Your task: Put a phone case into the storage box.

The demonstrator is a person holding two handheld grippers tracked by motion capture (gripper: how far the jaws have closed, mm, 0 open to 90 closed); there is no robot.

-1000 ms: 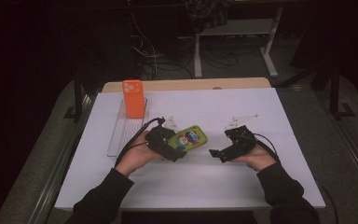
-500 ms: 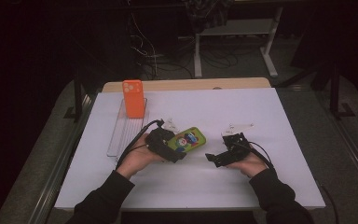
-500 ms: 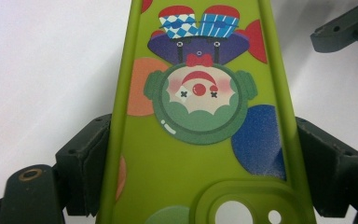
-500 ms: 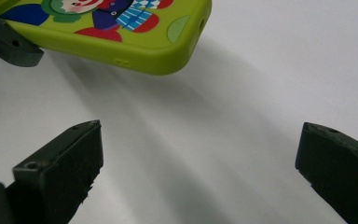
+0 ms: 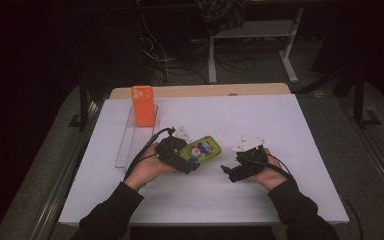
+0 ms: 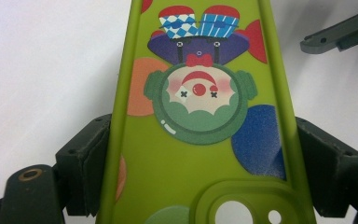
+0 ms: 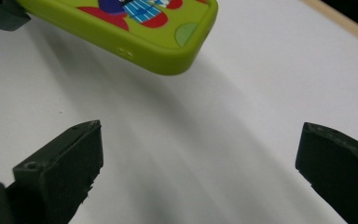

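Observation:
A green phone case (image 5: 204,149) printed with a clown figure is held just above the white table, clamped across its width by my left gripper (image 5: 192,161). In the left gripper view both black pads press the case (image 6: 200,116) on its long sides, with the camera cutout nearest me. My right gripper (image 5: 228,172) sits a short way to the right of the case, jaws wide apart with nothing between them. In the right gripper view the case's end (image 7: 135,28) hangs ahead of my open right gripper (image 7: 200,168), casting a shadow on the table.
An orange phone case (image 5: 142,105) stands upright at the far end of a clear slotted rack (image 5: 130,145) on the left of the white table top (image 5: 280,120). A wooden edge runs along the table's back. Dark floor, cables and a white stand lie beyond.
My right gripper has shifted slightly left toward the green case. The left gripper and the case have stayed put.

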